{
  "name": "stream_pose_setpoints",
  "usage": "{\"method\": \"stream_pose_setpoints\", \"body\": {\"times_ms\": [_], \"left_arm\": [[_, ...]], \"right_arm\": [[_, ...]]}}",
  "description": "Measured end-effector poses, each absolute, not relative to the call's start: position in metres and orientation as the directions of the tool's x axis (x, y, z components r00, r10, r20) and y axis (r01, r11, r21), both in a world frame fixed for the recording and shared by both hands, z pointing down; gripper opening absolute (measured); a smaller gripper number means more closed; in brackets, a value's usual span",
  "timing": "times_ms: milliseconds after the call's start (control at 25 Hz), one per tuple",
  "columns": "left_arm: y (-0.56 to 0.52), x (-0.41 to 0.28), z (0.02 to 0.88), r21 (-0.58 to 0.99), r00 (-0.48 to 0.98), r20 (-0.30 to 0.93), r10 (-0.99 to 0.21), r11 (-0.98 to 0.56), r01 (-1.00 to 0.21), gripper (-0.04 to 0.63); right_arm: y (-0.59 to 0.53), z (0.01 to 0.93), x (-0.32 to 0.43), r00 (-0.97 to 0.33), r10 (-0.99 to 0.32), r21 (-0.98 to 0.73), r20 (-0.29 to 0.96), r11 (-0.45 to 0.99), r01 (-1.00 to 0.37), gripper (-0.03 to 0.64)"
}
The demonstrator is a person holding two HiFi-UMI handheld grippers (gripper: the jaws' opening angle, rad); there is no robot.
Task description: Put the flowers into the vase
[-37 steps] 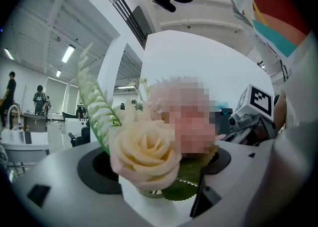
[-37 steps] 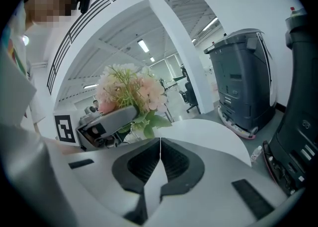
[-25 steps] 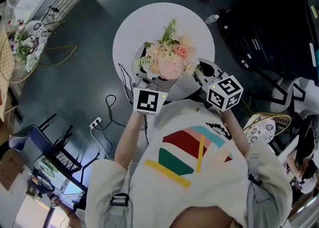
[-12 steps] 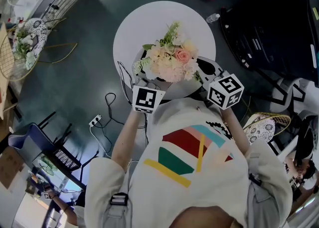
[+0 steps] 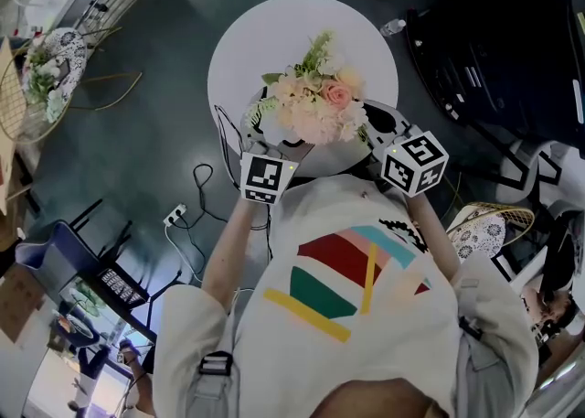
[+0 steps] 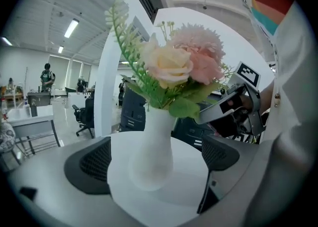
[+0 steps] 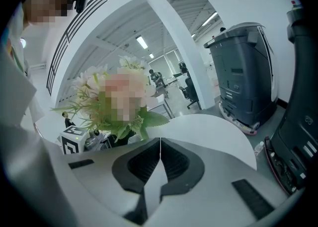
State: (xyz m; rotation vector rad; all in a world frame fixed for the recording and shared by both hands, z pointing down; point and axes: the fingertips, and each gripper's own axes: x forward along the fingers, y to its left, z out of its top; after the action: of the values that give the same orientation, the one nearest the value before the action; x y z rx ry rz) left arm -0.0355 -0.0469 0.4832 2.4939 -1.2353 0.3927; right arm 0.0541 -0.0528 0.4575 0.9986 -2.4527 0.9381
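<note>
A bouquet of pink, cream and white flowers [image 5: 315, 103] with green sprigs stands in a white vase [image 6: 151, 146] on the round white table [image 5: 274, 41]. In the head view the blooms hide the vase. My left gripper [image 6: 154, 159] is open, with its jaws wide on either side of the vase's base and a gap showing on both sides. In the head view the left gripper [image 5: 263, 137] reaches in under the bouquet's left edge. My right gripper [image 7: 160, 155] is shut with nothing in it, just right of the flowers [image 7: 121, 102] at the table's near edge [image 5: 379, 125].
A large black machine [image 5: 494, 50] stands right of the table. Cables [image 5: 196, 197] and a power strip [image 5: 174, 219] lie on the dark floor at the left. A wire chair holding more flowers [image 5: 46, 69] sits far left. A bottle [image 5: 391, 27] lies beyond the table.
The left gripper has shifted a little to the left and farther in beside the vase. The bouquet and the right gripper have barely moved.
</note>
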Motion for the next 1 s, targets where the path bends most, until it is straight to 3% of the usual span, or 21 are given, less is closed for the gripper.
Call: {"method": "stream_pose_setpoints", "body": {"times_ms": [200,480,560,760,880,1000], "left_arm": [[-0.037,-0.045,0.492,0.356,0.621,0.356,-0.698,-0.514,-0.781,0.549],[-0.037,-0.091,0.495,0.424,0.496,0.373,-0.784,-0.331,-0.843,0.531],[-0.036,-0.112,0.498,0.407,0.426,0.401,-0.811,-0.259,-0.876,0.405],[-0.042,-0.172,0.489,0.217,0.162,0.447,-0.88,-0.069,-0.974,0.008],[-0.056,-0.186,0.45,0.129,0.102,0.372,-0.923,-0.058,-0.99,0.008],[-0.074,-0.187,0.394,0.042,0.091,0.263,-0.96,-0.083,-0.996,0.008]], "right_arm": [[-0.051,0.461,0.056,-0.694,-0.495,-0.448,0.522,0.534,-0.717,0.014],[-0.052,0.463,0.062,-0.683,-0.506,-0.445,0.527,0.521,-0.729,0.014],[-0.052,0.462,0.063,-0.684,-0.508,-0.445,0.524,0.521,-0.728,0.014],[-0.057,0.461,0.073,-0.648,-0.546,-0.413,0.531,0.501,-0.76,0.014],[-0.071,0.454,0.095,-0.546,-0.632,-0.313,0.55,0.45,-0.836,0.014],[-0.093,0.424,0.12,-0.39,-0.755,-0.101,0.527,0.4,-0.911,0.013]]}}
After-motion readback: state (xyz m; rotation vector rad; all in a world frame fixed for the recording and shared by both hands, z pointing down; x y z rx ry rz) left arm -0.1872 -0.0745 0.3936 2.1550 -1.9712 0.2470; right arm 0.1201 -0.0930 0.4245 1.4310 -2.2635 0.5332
